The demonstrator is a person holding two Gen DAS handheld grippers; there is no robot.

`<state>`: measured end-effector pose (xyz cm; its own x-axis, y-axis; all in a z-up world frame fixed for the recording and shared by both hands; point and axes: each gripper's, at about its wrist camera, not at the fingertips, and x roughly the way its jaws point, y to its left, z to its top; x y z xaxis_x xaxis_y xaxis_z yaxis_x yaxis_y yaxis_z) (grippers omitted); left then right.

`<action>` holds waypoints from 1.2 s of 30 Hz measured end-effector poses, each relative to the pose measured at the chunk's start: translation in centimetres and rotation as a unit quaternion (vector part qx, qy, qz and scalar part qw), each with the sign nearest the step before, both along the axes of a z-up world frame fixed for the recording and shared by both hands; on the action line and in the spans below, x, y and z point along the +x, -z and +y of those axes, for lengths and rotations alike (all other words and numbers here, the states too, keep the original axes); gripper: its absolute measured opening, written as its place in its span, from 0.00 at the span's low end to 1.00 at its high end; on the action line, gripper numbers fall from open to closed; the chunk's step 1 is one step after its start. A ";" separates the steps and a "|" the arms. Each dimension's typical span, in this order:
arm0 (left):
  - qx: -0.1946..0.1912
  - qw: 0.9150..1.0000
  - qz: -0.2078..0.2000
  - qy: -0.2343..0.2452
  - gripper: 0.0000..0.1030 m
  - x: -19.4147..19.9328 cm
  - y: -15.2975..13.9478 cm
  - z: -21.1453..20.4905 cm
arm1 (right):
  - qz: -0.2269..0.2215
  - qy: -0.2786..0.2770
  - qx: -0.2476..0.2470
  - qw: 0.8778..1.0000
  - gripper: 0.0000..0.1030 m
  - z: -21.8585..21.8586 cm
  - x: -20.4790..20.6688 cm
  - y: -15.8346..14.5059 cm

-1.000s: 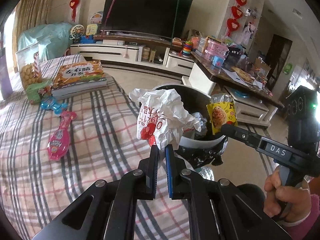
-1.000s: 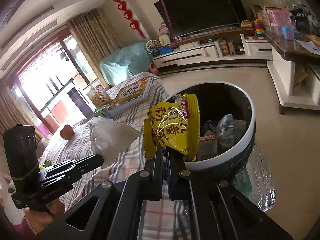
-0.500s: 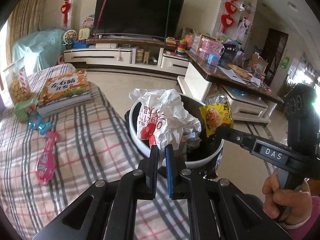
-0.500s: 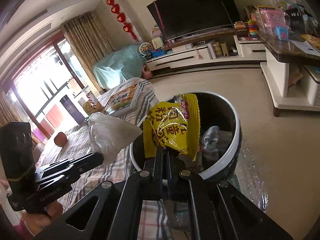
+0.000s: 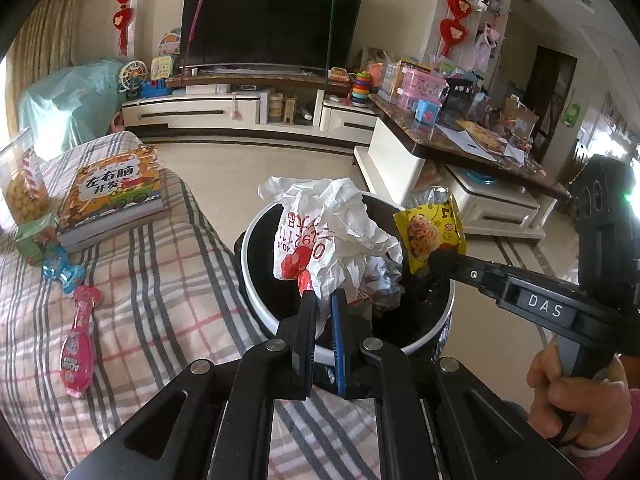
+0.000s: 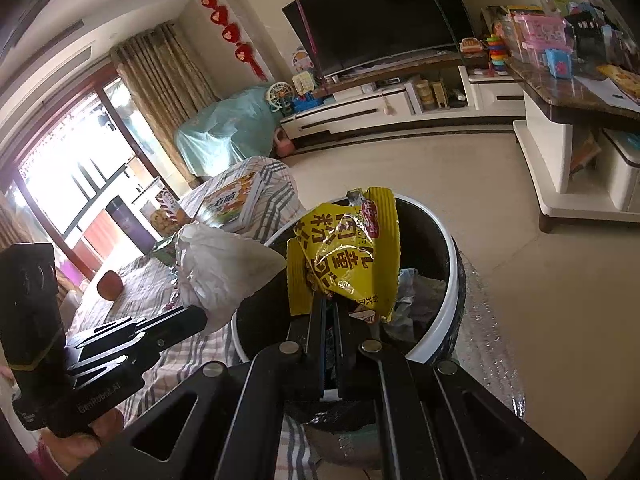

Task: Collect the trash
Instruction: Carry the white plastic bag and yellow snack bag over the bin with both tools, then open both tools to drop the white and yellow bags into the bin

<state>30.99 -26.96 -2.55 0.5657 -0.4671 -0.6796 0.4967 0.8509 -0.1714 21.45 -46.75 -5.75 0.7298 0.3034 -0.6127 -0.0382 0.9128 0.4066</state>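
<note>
Now both grippers hang over the open bin, which a second ago sat farther right and partly past the plaid cloth's edge. The left gripper is clamped on the crumpled white bag, the right gripper on the yellow snack wrapper; both pieces are above the bin's mouth, held clear of the rubbish inside. Only the left view shows the pink toy, blue toy and the person's right hand. Only the right view shows the bright window at far left.
</note>
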 end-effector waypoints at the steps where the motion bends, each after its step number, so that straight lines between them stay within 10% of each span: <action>1: 0.001 1.000 0.000 0.000 0.06 0.1 0.0 -0.2 | 0.002 0.000 -0.001 1.000 0.03 0.0 0.1 0.1; 21: 0.002 1.000 0.029 -0.001 0.08 3.5 1.2 -2.0 | 0.032 -0.007 -0.002 0.999 0.08 0.1 2.8 1.3; 26: -0.004 0.999 0.029 -0.016 0.31 3.5 1.3 -1.4 | 0.038 0.001 0.004 0.999 0.10 -0.3 2.7 1.6; 36: -0.016 0.998 0.036 -0.043 0.47 1.2 2.0 1.4 | 0.018 0.016 0.016 1.000 0.60 0.1 0.9 1.0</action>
<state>32.21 -25.59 -4.56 0.5556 -0.4413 -0.7046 0.4072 0.8833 -0.2322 22.35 -46.62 -6.77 0.7171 0.2998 -0.6292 0.0062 0.9000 0.4358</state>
